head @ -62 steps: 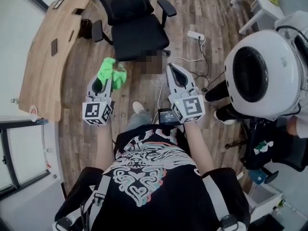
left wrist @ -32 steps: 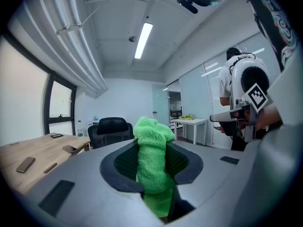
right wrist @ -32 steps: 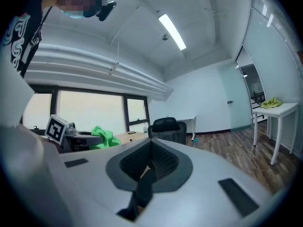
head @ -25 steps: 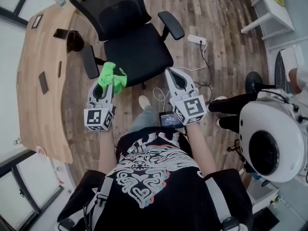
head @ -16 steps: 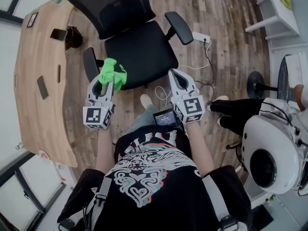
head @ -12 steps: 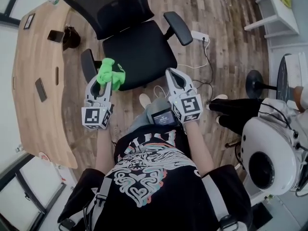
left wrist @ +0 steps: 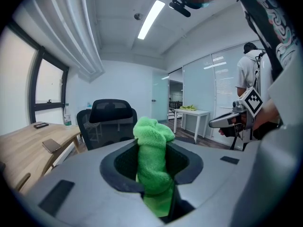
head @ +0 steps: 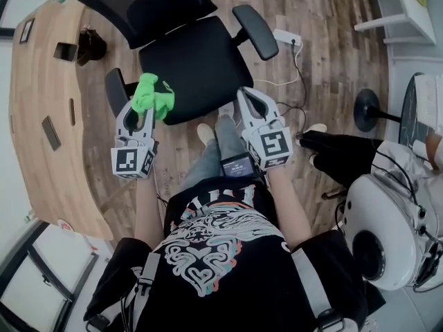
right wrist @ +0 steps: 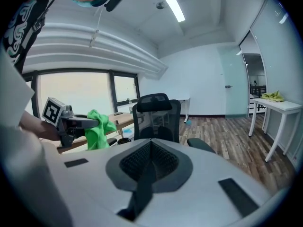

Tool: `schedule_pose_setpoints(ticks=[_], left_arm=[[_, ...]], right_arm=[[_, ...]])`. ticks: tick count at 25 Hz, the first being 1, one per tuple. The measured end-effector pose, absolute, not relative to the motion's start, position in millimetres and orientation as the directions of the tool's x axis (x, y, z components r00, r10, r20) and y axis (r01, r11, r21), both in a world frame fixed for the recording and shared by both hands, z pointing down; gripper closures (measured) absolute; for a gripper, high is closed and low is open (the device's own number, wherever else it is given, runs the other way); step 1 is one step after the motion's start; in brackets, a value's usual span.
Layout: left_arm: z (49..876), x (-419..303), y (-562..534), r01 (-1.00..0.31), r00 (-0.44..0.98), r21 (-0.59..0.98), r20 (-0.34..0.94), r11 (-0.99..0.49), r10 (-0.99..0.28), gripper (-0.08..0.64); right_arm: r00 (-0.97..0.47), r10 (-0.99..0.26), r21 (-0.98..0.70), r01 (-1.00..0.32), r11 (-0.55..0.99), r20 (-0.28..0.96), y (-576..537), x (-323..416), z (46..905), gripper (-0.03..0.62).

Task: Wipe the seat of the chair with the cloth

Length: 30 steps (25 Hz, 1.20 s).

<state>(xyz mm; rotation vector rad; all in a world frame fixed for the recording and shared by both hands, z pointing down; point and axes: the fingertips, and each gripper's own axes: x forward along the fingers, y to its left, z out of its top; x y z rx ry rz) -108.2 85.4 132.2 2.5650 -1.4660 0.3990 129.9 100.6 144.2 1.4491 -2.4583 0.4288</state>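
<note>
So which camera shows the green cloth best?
The left gripper view: the cloth sits close up, pinched in the left tool. The head view shows it small from above; the right gripper view, far off.

Plank wood floor (head: pixel 332 61) all round. At left, a curved wooden desk (head: pixel 31 81) with a dark phone (head: pixel 50 123) lying flat on it. Near the top, on the floor, a white power strip (head: pixel 286 39). At right, a round black stand base (head: pixel 365 109); lower right, a white domed machine (head: pixel 384 220). Farther off in the left gripper view, a white table (left wrist: pixel 193 111), and a bottle (left wrist: pixel 66 117) upright on the desk.
</note>
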Motion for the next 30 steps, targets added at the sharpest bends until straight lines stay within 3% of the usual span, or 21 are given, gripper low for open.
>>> schedule_pose_setpoints(ticks=[11,30], left_arm=[[184.6,-97.5,52.6,-0.858,0.503,0.091,0.344,-0.505,-0.793,0.436],[345.7,-107.6,54.2,-0.890,0.450,0.199,0.524,-0.409,-0.723,0.436]], right_arm=[[-0.483,-0.715,-0.105,-0.857,0.505,0.505,73.8,131.6,206.3,0.591],[-0.525,-0.605,-0.157,-0.818,0.554,0.599,46.8,102.9,344.6,0.591]])
